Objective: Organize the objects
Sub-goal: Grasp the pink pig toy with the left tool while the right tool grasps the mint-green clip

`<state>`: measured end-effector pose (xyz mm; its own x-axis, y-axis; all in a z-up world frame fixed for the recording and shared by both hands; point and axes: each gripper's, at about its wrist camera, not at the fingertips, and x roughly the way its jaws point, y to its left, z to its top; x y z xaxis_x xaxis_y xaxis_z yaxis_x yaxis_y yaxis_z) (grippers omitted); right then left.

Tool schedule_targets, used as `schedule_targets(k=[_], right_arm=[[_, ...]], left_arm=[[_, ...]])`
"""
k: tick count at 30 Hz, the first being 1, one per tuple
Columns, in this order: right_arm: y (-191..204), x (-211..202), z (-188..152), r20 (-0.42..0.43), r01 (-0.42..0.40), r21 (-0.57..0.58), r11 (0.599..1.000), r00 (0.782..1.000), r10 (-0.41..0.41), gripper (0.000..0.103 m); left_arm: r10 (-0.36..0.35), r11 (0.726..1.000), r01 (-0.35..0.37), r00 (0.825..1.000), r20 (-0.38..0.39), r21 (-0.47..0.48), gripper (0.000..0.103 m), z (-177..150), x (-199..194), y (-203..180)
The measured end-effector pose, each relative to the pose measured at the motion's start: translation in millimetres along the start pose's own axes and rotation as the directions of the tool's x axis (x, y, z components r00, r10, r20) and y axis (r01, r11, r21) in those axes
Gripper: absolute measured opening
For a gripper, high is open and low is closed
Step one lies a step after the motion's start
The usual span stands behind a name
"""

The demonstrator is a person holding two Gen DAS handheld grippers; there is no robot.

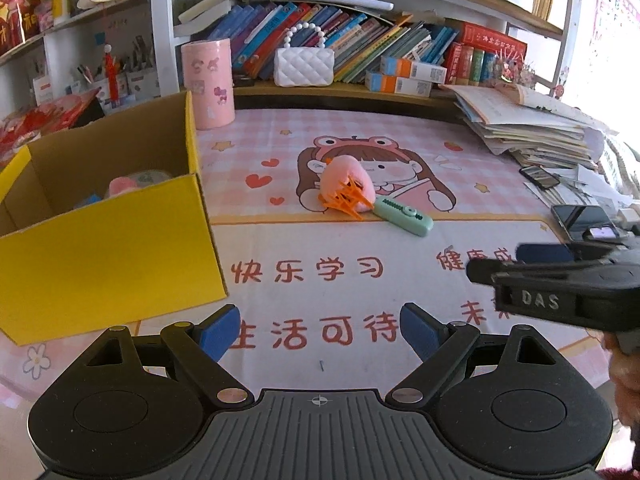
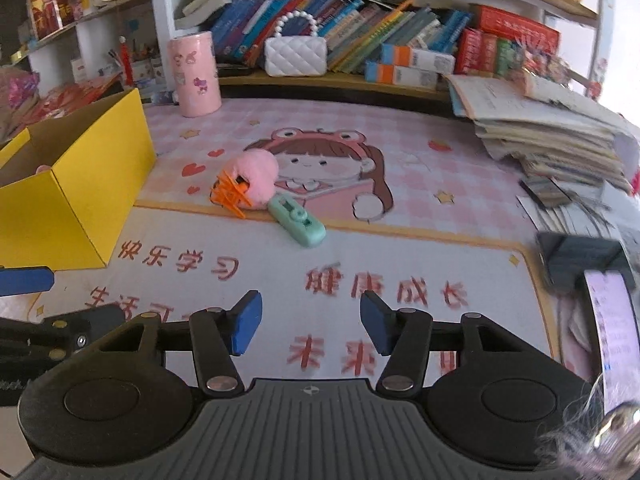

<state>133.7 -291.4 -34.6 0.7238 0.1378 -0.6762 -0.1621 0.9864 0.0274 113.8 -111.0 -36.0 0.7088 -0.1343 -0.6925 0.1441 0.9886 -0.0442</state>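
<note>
A pink fluffy hair clip with orange teeth [image 1: 348, 188] lies mid-mat, touching a mint green utility knife [image 1: 404, 216]. Both also show in the right wrist view: the clip [image 2: 250, 186] and the knife [image 2: 298, 220]. A yellow cardboard box [image 1: 108, 248] stands open at the left with several small items inside; it also shows in the right wrist view [image 2: 80, 184]. My left gripper [image 1: 320, 332] is open and empty, low over the mat's near part. My right gripper [image 2: 311, 326] is open and empty, well short of the knife; its body shows in the left wrist view [image 1: 560, 280].
A pink cylinder holder [image 1: 208, 82] stands behind the box. A white quilted purse [image 1: 304, 66] and rows of books fill the shelf at the back. A tilted stack of papers and books [image 1: 528, 120] lies at the right, with phones [image 2: 612, 328] near the mat's right edge.
</note>
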Motion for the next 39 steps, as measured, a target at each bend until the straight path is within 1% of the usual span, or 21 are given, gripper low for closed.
schedule_targets(k=[6,10,11,13,15,17,20,22,24,25,27,29,33,35,39], right_arm=[[-6.2,26.4,23.0,0.048,-0.072,-0.059,0.996,0.996,0.074,0.053],[-2.2,52.9,37.4,0.048,-0.083,-0.138,0.987,0.995,0.09,0.053],[-1.3,61.7,41.0,0.043,-0.079,-0.157,0.984,0.995,0.087,0.053],[-1.6,78.2,47.3,0.03,-0.077,-0.18,0.981,0.996,0.084,0.048],[-3.0,95.6,54.1,0.013,-0.079,-0.188,0.979,0.996,0.083,0.046],[-3.7,109.2,57.8,-0.012,-0.094,-0.192,0.977,0.996,0.094,0.043],[-4.9,123.0,61.2,-0.051,-0.144,-0.196,0.97,0.989,0.137,0.039],[-6.1,129.4,61.0,-0.078,-0.17,-0.199,0.965,0.984,0.158,0.034],[-8.0,129.8,59.6,-0.077,-0.19,-0.193,0.963,0.981,0.178,0.026],[-10.0,129.1,59.5,-0.076,-0.194,-0.195,0.961,0.98,0.183,0.023],[-16.5,122.6,59.2,-0.064,-0.205,-0.175,0.963,0.978,0.196,0.023],[-27.6,109.6,59.4,-0.025,-0.198,-0.131,0.972,0.98,0.196,0.023],[-57.9,79.4,54.9,0.015,-0.151,0.027,0.988,0.988,0.151,0.023],[-70.3,65.5,49.3,0.023,-0.125,0.071,0.99,0.992,0.124,0.023],[-84.8,35.0,42.2,0.063,-0.067,0.078,0.995,0.996,0.062,0.023]], left_arm=[[0.009,1.0,-0.009,1.0,-0.002,0.016,0.089,6.5,4.3,-5.8],[0.018,0.999,-0.017,1.0,-0.013,0.032,0.089,8.1,7.3,-9.6],[0.021,0.999,-0.02,1.0,-0.013,0.037,0.089,8.9,7.6,-10.5],[0.026,0.999,-0.026,1.0,-0.013,0.043,0.089,10.3,8.0,-11.8],[0.031,0.998,-0.03,0.999,-0.019,0.054,0.089,11.5,9.4,-13.9],[0.035,0.997,-0.034,0.999,-0.021,0.07,0.089,12.8,10.8,-17.6],[0.032,0.996,-0.031,0.999,-0.014,0.079,0.089,15.7,11.4,-21.1],[0.03,0.997,-0.029,1.0,-0.009,0.077,0.089,18.1,13.1,-22.9],[0.028,0.997,-0.027,1.0,-0.008,0.077,0.089,21.1,16.0,-25.0],[0.024,0.997,-0.024,1.0,-0.007,0.078,0.089,22.5,17.6,-26.5],[0.018,0.996,-0.018,1.0,-0.001,0.082,0.089,26.5,21.4,-30.0],[0.008,0.996,-0.008,1.0,0.007,0.084,0.089,32.2,27.1,-32.8],[0.011,0.998,-0.011,1.0,0.006,0.062,0.089,47.1,45.9,-35.1],[0.032,0.999,-0.032,0.999,0.003,0.044,0.089,57.2,59.2,-35.8],[0.051,0.999,-0.051,0.999,0.007,0.002,0.089,74.1,84.7,-36.4]])
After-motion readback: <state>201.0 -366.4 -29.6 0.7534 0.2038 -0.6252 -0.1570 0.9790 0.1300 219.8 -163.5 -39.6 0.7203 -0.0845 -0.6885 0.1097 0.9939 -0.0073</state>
